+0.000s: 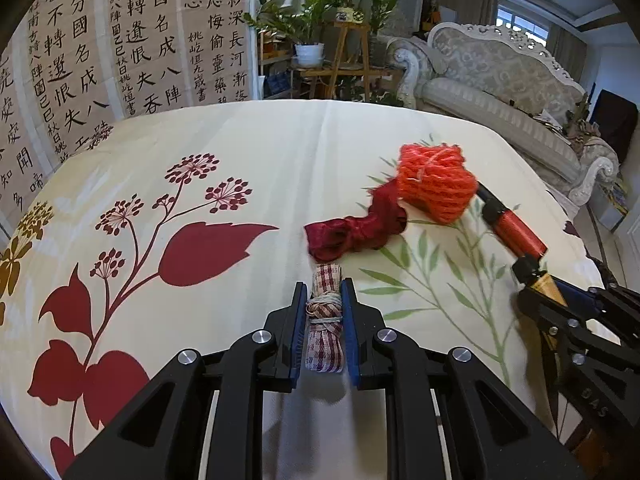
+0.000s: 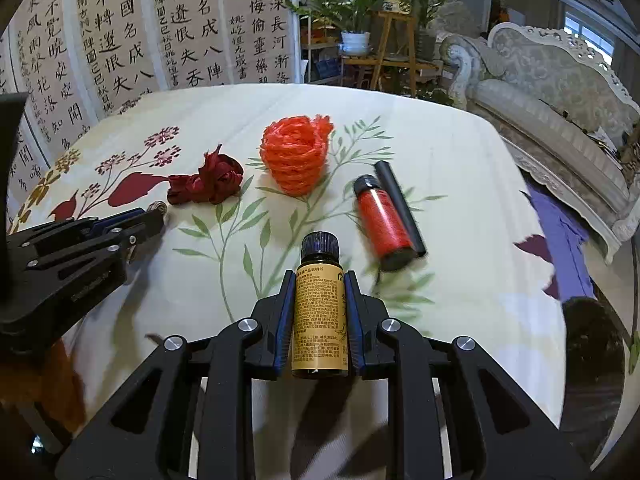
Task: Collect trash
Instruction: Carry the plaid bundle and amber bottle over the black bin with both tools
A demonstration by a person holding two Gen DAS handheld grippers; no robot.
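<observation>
My left gripper (image 1: 323,300) is shut on a rolled red-and-white checked cloth bundle (image 1: 325,336) tied with string, low over the flowered tablecloth (image 1: 240,152). My right gripper (image 2: 320,284) is shut on a small brown bottle (image 2: 320,308) with a yellow label and black cap, lying lengthwise between the pads. Ahead lie a dark red ribbon (image 2: 206,180), an orange yarn ball (image 2: 296,152), a red vial with black caps (image 2: 382,224) and a black stick (image 2: 400,204). In the left wrist view the ribbon (image 1: 356,232) and yarn (image 1: 434,178) sit right of centre.
The right gripper (image 1: 580,320) shows at the right edge of the left wrist view; the left gripper (image 2: 80,248) shows at the left of the right wrist view. Calligraphy panels (image 1: 120,40), potted plants (image 1: 320,20) and a pale sofa (image 1: 500,80) stand beyond the table.
</observation>
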